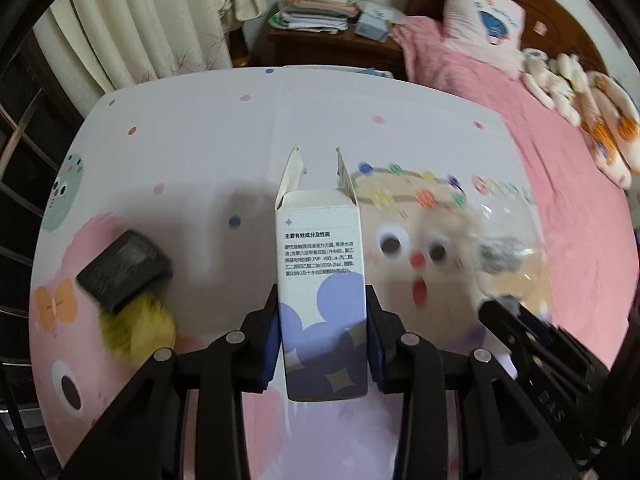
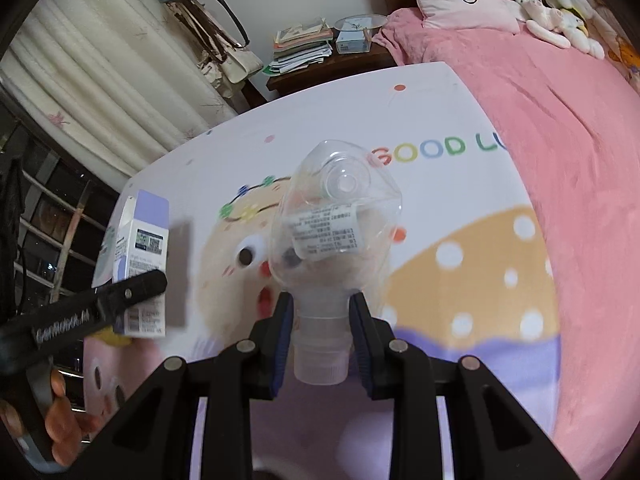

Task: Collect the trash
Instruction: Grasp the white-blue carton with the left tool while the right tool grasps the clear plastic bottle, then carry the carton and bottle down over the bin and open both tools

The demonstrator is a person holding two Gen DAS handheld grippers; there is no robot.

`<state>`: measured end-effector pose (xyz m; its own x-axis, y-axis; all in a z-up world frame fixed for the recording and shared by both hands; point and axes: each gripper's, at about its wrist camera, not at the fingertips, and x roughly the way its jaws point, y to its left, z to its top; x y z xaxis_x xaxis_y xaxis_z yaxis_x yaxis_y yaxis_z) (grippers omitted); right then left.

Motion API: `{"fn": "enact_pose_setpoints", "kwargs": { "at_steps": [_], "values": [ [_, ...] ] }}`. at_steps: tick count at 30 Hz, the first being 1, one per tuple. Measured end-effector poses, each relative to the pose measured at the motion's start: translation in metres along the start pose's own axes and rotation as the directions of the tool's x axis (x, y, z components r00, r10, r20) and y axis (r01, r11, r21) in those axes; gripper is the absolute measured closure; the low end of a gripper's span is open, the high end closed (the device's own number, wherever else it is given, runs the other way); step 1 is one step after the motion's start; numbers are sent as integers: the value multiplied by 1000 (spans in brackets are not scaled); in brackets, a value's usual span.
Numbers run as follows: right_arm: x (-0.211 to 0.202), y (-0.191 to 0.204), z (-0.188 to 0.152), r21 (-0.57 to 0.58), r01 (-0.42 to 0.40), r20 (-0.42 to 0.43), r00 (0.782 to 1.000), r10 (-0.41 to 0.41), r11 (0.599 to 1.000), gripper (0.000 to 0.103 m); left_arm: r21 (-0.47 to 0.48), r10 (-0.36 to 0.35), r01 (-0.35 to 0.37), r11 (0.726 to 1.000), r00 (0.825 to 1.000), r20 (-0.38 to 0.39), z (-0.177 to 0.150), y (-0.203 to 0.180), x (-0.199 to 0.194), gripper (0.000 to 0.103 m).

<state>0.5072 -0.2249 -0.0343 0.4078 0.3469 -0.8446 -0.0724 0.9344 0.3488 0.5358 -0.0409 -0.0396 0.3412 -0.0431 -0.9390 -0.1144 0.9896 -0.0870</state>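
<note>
Bedroom setting: a white cartoon-printed sheet (image 1: 192, 144) covers the work surface, with a pink bed (image 2: 560, 128) along the right of both views. Nearest the lens in the left wrist view, the left gripper (image 1: 322, 334) has its jaws drawn in narrow and clamped on the lower sides of a white and purple carton (image 1: 320, 264), which stands upright at frame centre with its top flaps torn open; the carton's base is cut off behind the jaw frame. At lower left of that view a black box (image 1: 124, 274) lies tilted on a yellow fuzzy item (image 1: 138, 330), both blurred. In the right wrist view, the right gripper (image 2: 322, 344) is closed narrow on the neck of a clear crumpled plastic bottle (image 2: 336, 216), cap toward the camera, body pointing away; its label print is too small to read. At lower left of that frame fingers (image 2: 60, 420) of a hand show, partly cut off. Farther back, a wooden nightstand (image 1: 336, 46) carries stacked papers (image 1: 316, 10). Cream curtains (image 2: 100, 64) fill the upper left, a pillow (image 1: 484, 20) the upper right.
</note>
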Motion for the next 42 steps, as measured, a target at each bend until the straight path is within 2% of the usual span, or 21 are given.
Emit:
{"fn": "enact_pose_setpoints", "kwargs": {
  "at_steps": [8, 14, 24, 32, 42],
  "values": [
    [-50, 42, -71, 11, -20, 31, 999, 19, 1000, 75, 129, -62, 53, 990, 996, 66, -87, 22, -79, 68],
    [-89, 87, -147, 36, -20, 57, 998, 18, 999, 75, 198, -116, 96, 976, 989, 92, -164, 65, -138, 68],
    [-131, 159, -273, 74, -24, 72, 997, 18, 997, 74, 289, -143, 109, 951, 985, 99, -272, 143, -194, 68],
    [-145, 200, -351, 57, -18, 19, 1000, 17, 998, 74, 325, -150, 126, 937, 988, 49, -341, 183, -203, 68],
    [-139, 214, -413, 36, 21, -87, 996, -18, 999, 74, 317, -149, 155, 936, 988, -42, -398, 191, -181, 68]
  ]
}}
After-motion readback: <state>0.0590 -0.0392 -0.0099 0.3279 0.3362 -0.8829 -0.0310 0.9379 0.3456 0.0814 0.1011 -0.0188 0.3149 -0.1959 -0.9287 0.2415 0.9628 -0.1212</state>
